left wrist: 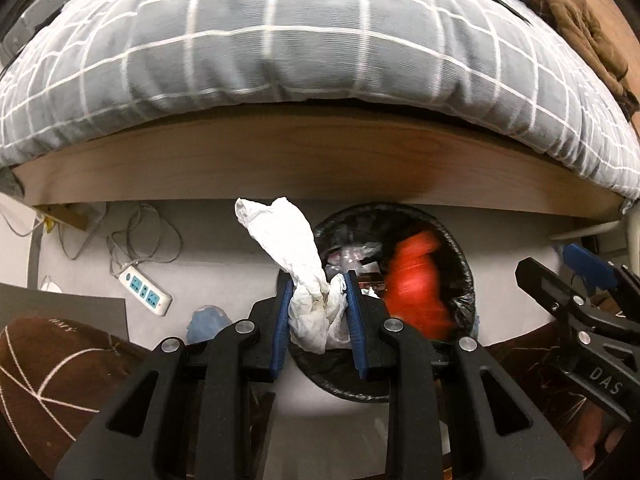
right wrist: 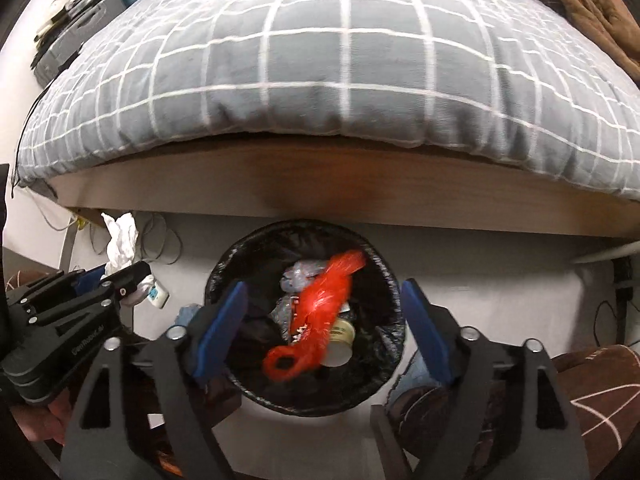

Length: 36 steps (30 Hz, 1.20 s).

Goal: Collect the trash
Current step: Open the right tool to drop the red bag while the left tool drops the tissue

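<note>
"DAS" reads on the right tongs (right wrist: pixel 322 332); lettering on the left tongs (left wrist: pixel 318 316) (blurred) is illegible. Left tongs pinch crumpled white tissue (left wrist: pixel 298 264) beside the bin (right wrist: pixel 224 264). Right tongs gape wide over it, red bag (right wrist: pixel 320 312) inside. Pale floor (right wrist: pixel 500 292), grey checked bed (right wrist: pixel 320 80).

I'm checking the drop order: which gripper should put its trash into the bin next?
Left. The left gripper is clamped on crumpled white paper at the bin rim; the right gripper is open and empty.
</note>
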Each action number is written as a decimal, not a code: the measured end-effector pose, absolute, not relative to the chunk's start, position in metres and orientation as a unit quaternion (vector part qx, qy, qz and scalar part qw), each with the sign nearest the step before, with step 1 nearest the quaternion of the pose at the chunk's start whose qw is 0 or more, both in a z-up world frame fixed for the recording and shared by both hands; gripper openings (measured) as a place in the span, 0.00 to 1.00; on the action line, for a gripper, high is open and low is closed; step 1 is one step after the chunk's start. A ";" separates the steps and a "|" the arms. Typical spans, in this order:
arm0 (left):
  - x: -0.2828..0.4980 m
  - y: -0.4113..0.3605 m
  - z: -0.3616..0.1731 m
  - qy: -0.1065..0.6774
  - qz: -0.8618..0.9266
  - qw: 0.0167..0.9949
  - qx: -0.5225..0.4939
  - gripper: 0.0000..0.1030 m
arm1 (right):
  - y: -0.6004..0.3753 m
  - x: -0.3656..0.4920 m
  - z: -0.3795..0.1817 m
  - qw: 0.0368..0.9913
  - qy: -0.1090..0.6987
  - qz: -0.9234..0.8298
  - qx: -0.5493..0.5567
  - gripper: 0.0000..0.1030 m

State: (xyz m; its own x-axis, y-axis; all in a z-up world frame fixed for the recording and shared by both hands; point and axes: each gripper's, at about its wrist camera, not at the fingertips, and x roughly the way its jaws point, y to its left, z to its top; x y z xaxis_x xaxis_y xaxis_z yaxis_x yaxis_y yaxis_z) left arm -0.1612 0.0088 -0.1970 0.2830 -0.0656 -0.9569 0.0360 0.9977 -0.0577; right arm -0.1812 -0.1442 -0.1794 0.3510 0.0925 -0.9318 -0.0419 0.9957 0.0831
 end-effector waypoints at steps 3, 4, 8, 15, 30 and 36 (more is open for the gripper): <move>-0.159 -0.005 -0.196 0.597 -0.044 0.801 -0.005 0.25 | -0.157 -0.181 -0.179 0.824 0.566 0.031 0.021 0.81; -0.158 -0.011 -0.196 0.597 -0.048 0.801 -0.002 0.25 | -0.164 -0.182 -0.179 0.825 0.565 0.027 0.023 0.84; -0.156 -0.032 -0.198 0.598 -0.064 0.799 0.006 0.25 | -0.188 -0.184 -0.179 0.828 0.559 0.009 0.031 0.88; -0.157 -0.062 -0.207 0.605 -0.093 0.790 0.021 0.25 | -0.213 -0.189 -0.181 0.830 0.556 -0.013 0.039 0.92; -0.160 -0.066 -0.185 0.568 -0.083 0.818 0.029 0.67 | -0.227 -0.187 -0.170 0.834 0.550 -0.028 0.045 0.92; -0.161 -0.062 -0.165 0.548 -0.071 0.833 0.028 0.82 | -0.220 -0.184 -0.151 0.844 0.535 -0.024 0.034 0.92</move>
State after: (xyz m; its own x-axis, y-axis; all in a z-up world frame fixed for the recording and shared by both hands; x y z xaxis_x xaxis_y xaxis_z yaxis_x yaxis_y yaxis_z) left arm -0.1609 -0.0617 -0.1653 0.3894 -0.0878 -0.9169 0.1495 0.9883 -0.0311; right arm -0.1839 -0.2203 -0.1508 0.4264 -0.0053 -0.9045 0.0771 0.9966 0.0305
